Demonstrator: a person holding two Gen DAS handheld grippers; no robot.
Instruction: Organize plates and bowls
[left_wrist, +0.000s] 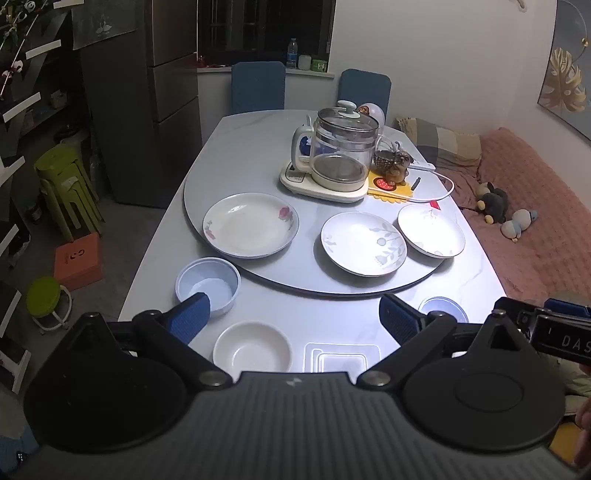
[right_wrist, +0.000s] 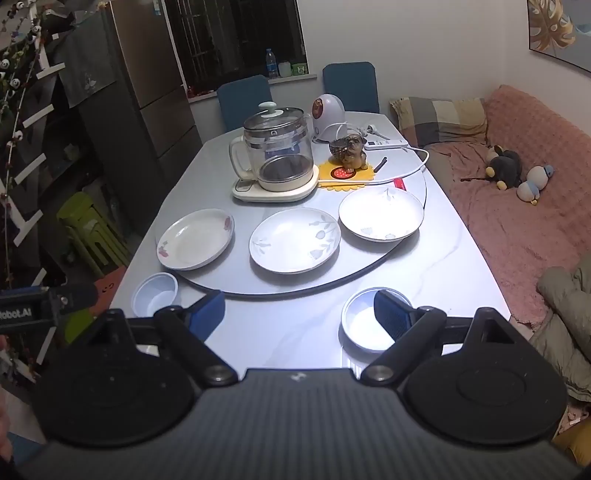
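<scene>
1. Plates and bowls lie spread over the grey table (left_wrist: 155, 280): three plates sit on the round turntable (left_wrist: 258, 155), and the bowls sit on the table's near part, off the turntable.
2. The left gripper (left_wrist: 295, 317) hangs above the near edge with its jaws spread fully wide and nothing between them; it touches nothing.
3. Below the left gripper stands a white bowl (left_wrist: 252, 349), with a clear rectangular lid or tray (left_wrist: 341, 356) just beside it.
4. A deep blue bowl (left_wrist: 207, 286) sits behind the gripper's left blue pad (left_wrist: 188, 317), apart from it.
5. The right gripper (right_wrist: 299, 315) is likewise released, jaws wide and empty, over bare table.
6. Its right pad (right_wrist: 391, 317) overlaps a shallow blue bowl (right_wrist: 360, 325) in that view; whether they touch cannot be told.
7. On the turntable, the pink-flowered plate (left_wrist: 251, 225) lies well left of the grey-leaf plate (left_wrist: 364, 243), whose edge nearly meets a second grey-patterned plate (left_wrist: 430, 230).
8. Behind the plates stand a glass kettle (left_wrist: 343, 147) on its cream base, a dog figurine (left_wrist: 397, 166) on a yellow mat, and a white cable (left_wrist: 439, 192) that runs close to the far rim of the rightmost plate.
9. Two blue chairs (left_wrist: 258, 86) stand at the far end, and a pink-covered sofa (left_wrist: 546, 221) runs along the right side.
</scene>
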